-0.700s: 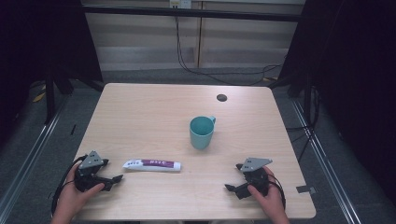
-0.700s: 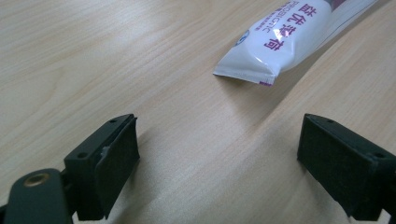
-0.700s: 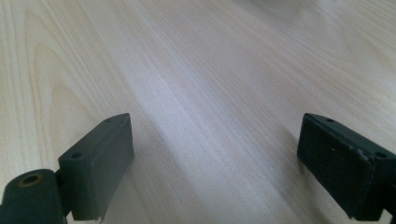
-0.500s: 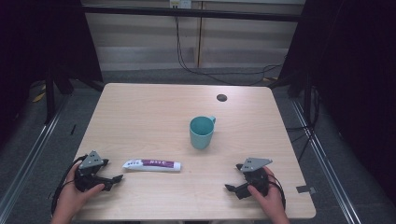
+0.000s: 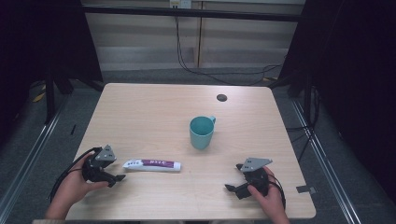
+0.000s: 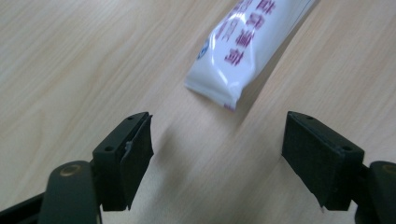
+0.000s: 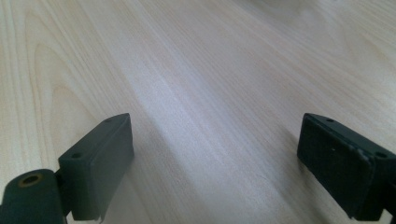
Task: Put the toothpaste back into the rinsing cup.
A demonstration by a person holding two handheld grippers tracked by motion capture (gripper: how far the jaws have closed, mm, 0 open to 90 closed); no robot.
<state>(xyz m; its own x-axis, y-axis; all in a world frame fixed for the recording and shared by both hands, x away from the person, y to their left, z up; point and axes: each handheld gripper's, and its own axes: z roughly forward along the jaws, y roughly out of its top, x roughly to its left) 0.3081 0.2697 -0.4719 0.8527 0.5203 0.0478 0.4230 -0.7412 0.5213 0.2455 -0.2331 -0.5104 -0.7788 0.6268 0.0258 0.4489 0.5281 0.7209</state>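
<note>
Left hand: the person's left hand lies at the near left corner of the table and holds one of the two tongs.
Left gripper: the left gripper lies low over the wood and points to the right, toward the tube. Its jaws stand wide apart and nothing is between them; in the left gripper view there is only bare wood between the two black pads.
Tube: a white tube with purple print lies flat on the table, lengthwise from left to right. Its flat crimped end is toward the left gripper, just ahead of the jaws, and does not touch them. The print looks like writing, but it is too blurred to read.
Cup: a teal cup stands upright near the middle of the table, with its handle turned to the far right side. It is well apart from both grippers.
Round cap: a small dark round cap sits in the table top, beyond the cup.
Right gripper: the right gripper rests near the front right edge and points to the left. Its jaws are also spread, with only wood between them.
Right hand: the right hand holds this gripper from behind.
</note>
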